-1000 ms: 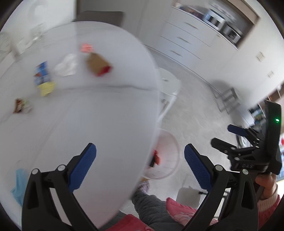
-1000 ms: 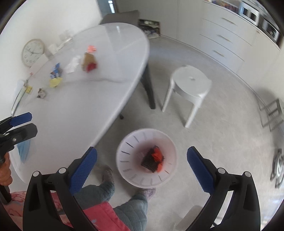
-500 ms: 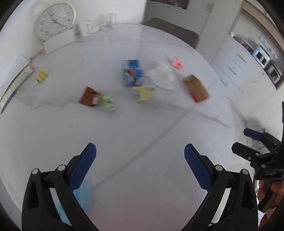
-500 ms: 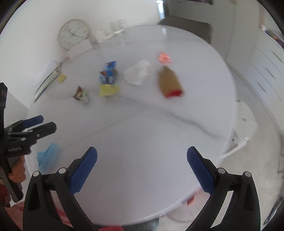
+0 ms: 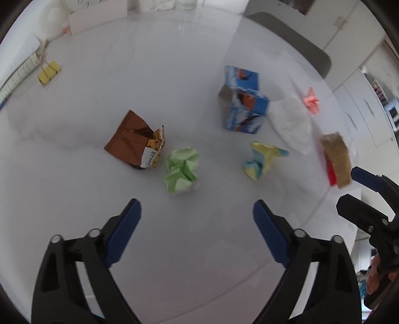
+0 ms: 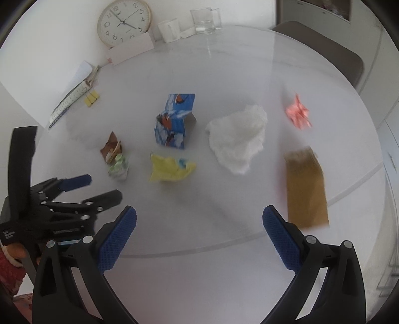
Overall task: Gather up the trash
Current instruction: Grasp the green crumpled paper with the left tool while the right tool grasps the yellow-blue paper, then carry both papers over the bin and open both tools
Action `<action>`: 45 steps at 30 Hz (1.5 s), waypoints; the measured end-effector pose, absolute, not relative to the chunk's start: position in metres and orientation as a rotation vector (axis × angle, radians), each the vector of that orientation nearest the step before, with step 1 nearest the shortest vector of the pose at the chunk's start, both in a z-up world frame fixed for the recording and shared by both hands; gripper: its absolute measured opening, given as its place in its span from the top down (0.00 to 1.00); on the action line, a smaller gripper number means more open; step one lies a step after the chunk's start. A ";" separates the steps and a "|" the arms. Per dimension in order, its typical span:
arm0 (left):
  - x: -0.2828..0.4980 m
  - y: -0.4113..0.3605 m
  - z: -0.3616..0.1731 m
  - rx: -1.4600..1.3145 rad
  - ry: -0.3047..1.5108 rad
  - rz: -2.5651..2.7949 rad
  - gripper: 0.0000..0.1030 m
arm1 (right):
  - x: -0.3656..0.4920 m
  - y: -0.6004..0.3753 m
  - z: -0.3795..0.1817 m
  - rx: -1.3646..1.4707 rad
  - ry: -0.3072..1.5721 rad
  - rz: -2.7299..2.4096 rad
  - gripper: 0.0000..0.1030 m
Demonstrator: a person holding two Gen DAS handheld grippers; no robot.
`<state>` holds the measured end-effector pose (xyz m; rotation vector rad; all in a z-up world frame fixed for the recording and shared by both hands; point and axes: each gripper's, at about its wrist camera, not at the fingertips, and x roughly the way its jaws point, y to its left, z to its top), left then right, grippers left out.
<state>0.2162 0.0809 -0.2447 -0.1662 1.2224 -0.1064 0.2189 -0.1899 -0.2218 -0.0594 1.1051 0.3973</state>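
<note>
Trash lies on the white oval table point(image 5: 74, 194): a brown wrapper point(image 5: 132, 139), a crumpled green paper point(image 5: 182, 170), a yellow paper wad point(image 5: 264, 158), a blue carton point(image 5: 243, 111), a white tissue point(image 5: 291, 124), a pink scrap point(image 5: 311, 101) and a brown paper bag point(image 5: 336, 159). My left gripper point(image 5: 197, 229) is open and empty, just short of the green paper. My right gripper point(image 6: 199, 230) is open and empty above the table, with the yellow wad point(image 6: 170, 168), tissue point(image 6: 239, 138) and paper bag point(image 6: 305, 192) ahead of it.
A clock point(image 6: 124, 21), a white mug point(image 6: 170, 30), a glass point(image 6: 205, 21), a card point(image 6: 131, 48), a notebook point(image 6: 72, 93) and yellow clips point(image 6: 91, 99) stand along the table's far side. A grey chair point(image 6: 321, 47) is behind the table.
Both grippers swung from the floor bin up over the table and moved closer to the trash. Both stayed open and empty.
</note>
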 end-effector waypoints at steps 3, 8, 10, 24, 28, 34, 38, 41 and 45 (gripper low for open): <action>0.226 0.082 -0.253 -0.182 1.224 -0.073 0.23 | 0.235 -0.180 -0.231 -0.122 1.090 0.450 0.03; 0.236 0.077 -0.257 -0.171 1.218 -0.061 0.37 | 0.256 -0.170 -0.242 -0.158 1.099 0.510 0.03; 0.240 0.078 -0.260 -0.170 1.217 -0.058 0.47 | 0.259 -0.169 -0.244 -0.151 1.104 0.533 0.03; 0.227 0.090 -0.247 -0.143 1.174 -0.056 0.72 | 0.264 -0.139 -0.264 -0.152 1.122 0.574 0.17; 0.222 0.094 -0.235 -0.148 1.165 -0.061 0.72 | 0.266 -0.128 -0.274 -0.192 1.133 0.546 0.34; 0.214 0.099 -0.218 -0.158 1.138 -0.068 0.72 | 0.263 -0.122 -0.279 -0.251 1.151 0.525 0.71; 0.209 0.098 -0.213 -0.150 1.131 -0.078 0.72 | 0.262 -0.132 -0.278 -0.190 1.180 0.537 0.82; 0.205 0.094 -0.208 -0.130 1.125 -0.094 0.72 | 0.256 -0.144 -0.273 -0.128 1.178 0.531 0.82; 0.193 0.078 -0.198 -0.097 1.116 -0.150 0.72 | 0.234 -0.172 -0.252 -0.042 1.147 0.497 0.82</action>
